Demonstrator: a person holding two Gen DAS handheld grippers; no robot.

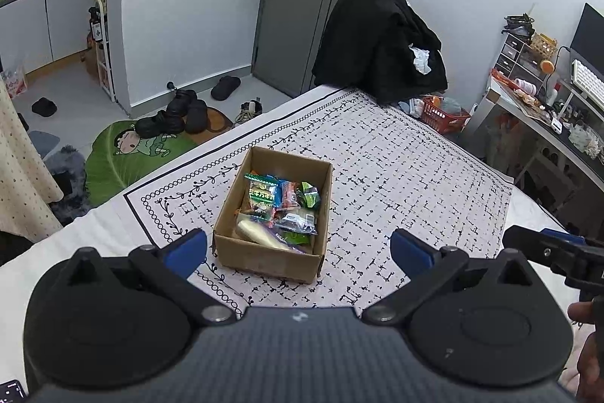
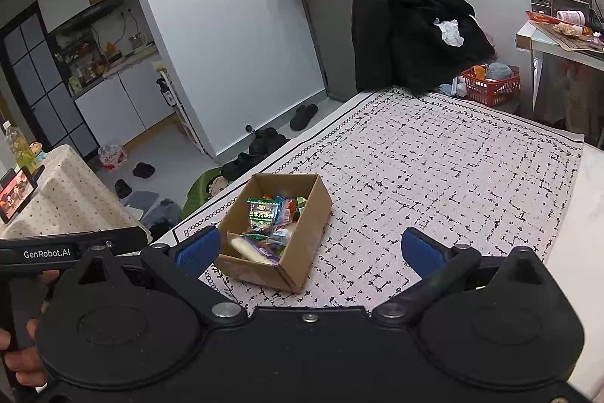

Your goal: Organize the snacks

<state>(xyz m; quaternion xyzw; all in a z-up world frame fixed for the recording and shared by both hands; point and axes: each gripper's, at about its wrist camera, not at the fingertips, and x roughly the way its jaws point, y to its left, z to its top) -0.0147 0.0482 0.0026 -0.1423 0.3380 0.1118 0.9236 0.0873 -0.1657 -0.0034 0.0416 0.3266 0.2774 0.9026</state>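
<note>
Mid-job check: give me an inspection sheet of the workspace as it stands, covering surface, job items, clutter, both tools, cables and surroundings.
Surface: patterned cloth spread flat, black grid marks and a vine border.
Job's things: open cardboard box on the cloth; snack packets lie inside, among them a green packet and a pale tube-shaped one. No snacks seen loose on the cloth.
Clutter: nothing seen on the cloth besides the box.
Grippers: left tool open, empty, above the box's near wall; right tool open, empty, box towards its left finger.
Cables: nothing seen on the cloth.
Surroundings: black garment over a chair, red basket, shoes on the floor.
</note>
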